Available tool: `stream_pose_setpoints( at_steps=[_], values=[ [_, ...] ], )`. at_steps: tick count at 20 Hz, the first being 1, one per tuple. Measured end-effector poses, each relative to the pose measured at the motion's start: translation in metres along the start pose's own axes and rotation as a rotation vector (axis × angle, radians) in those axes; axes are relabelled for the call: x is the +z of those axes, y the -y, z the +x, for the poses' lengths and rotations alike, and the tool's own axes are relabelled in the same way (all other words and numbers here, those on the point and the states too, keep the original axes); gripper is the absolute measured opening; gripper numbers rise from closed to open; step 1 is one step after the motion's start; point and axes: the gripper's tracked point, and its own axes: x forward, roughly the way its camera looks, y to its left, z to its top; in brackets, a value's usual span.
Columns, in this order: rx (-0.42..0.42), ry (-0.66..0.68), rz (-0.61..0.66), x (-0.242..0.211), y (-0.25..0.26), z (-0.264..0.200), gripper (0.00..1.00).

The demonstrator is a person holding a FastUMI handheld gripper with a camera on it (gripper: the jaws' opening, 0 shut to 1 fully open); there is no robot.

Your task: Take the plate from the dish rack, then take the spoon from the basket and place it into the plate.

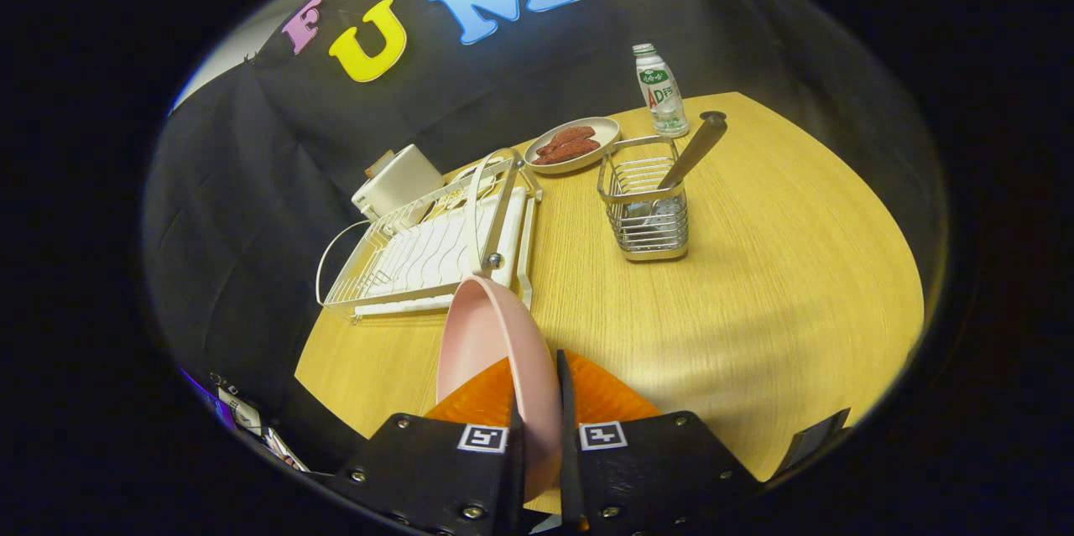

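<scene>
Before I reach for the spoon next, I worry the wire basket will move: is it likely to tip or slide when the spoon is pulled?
Probably somewhat. The wire basket looks light, tall and narrow, so it may tip. The spoon leans against its rim, so a sideways pull could drag it across the smooth table. The claw is shut on the pink plate.

black gripper [541, 435]; two thin dark fingers [565, 427]; silver screws; a square black-and-white marker on each side
</scene>
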Motion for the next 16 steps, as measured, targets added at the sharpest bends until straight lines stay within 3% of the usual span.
stream_pose_setpoints(
  at_steps=[8, 16],
  values=[
    [0.051, -0.056, 0.057, -0.019, -0.003, 0.022, 0.17],
    [-0.026, -0.077, 0.008, -0.026, 0.032, 0.025, 0.25]
  ],
)
